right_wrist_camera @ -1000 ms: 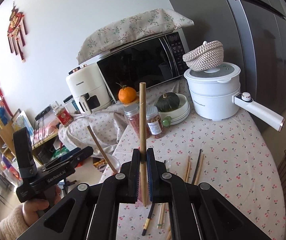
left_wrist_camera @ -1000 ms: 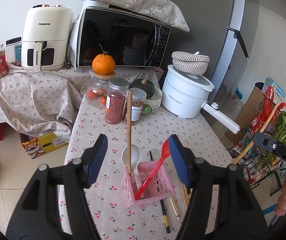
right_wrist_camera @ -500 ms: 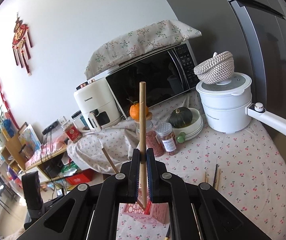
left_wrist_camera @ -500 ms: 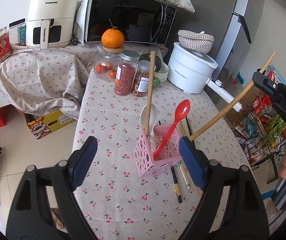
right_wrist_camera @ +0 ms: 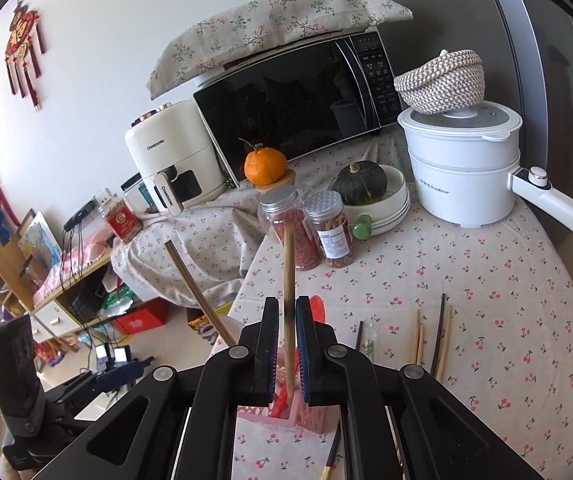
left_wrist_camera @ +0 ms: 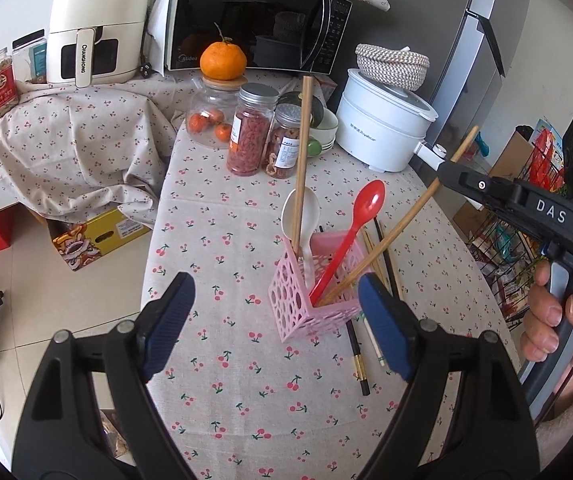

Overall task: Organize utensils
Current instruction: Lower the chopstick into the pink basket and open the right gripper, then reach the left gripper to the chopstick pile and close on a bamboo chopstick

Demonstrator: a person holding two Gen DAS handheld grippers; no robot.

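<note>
A pink perforated utensil holder (left_wrist_camera: pixel 313 280) stands on the cherry-print table. It holds a red spoon (left_wrist_camera: pixel 350 236), a white spoon (left_wrist_camera: pixel 302 216) and an upright wooden chopstick (left_wrist_camera: pixel 301 160). My right gripper (right_wrist_camera: pixel 286 344) stands around a second wooden chopstick (right_wrist_camera: pixel 288 280), whose lower end sits in the holder (right_wrist_camera: pixel 306 412); a thin gap shows on each side, so its jaws look slightly parted. In the left wrist view that chopstick (left_wrist_camera: pixel 402 220) leans right toward the right gripper (left_wrist_camera: pixel 452 170). My left gripper (left_wrist_camera: pixel 274 320) is open and empty, in front of the holder.
Several loose chopsticks (right_wrist_camera: pixel 434 336) lie on the table right of the holder. Jars (left_wrist_camera: pixel 250 136), an orange (left_wrist_camera: pixel 222 60), a bowl with a squash (right_wrist_camera: pixel 366 188), a white cooker (right_wrist_camera: pixel 462 168), a microwave (left_wrist_camera: pixel 254 28) and an air fryer (left_wrist_camera: pixel 94 28) stand at the back.
My right gripper has lowered its chopstick into the pink holder and its jaws have eased apart slightly. My left gripper has drawn back and risen, staying open.
</note>
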